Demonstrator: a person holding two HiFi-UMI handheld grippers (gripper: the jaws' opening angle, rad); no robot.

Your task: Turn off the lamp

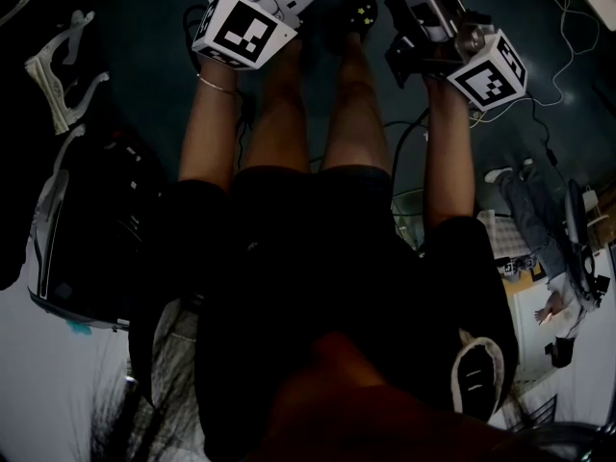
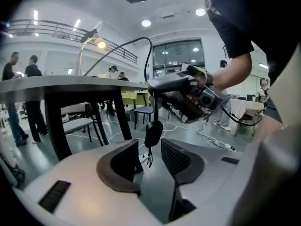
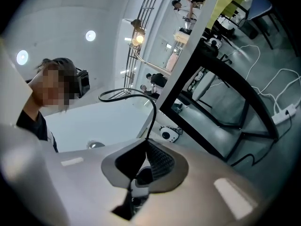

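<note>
The lamp (image 2: 99, 43) glows on top of a dark-legged table (image 2: 70, 84); the right gripper view also shows the lamp (image 3: 137, 39) lit. Its black cord (image 2: 141, 40) arcs down to an in-line switch (image 2: 153, 133). This switch hangs at the tips of my left gripper (image 2: 149, 147), which is open, its pads off the switch. My right gripper (image 3: 146, 144) is shut on the cord (image 3: 151, 117) just above the switch, and the right gripper (image 2: 181, 91) shows close ahead of the left one. In the head view both marker cubes (image 1: 241, 29) (image 1: 489, 70) sit beyond my knees.
Table legs (image 2: 56, 126) stand left of the left gripper. Chairs (image 2: 141, 112) and white cables with a power strip (image 2: 226, 146) lie on the floor behind. Two people (image 2: 33, 98) stand at far left. A dark bag (image 1: 82, 248) rests left of my legs.
</note>
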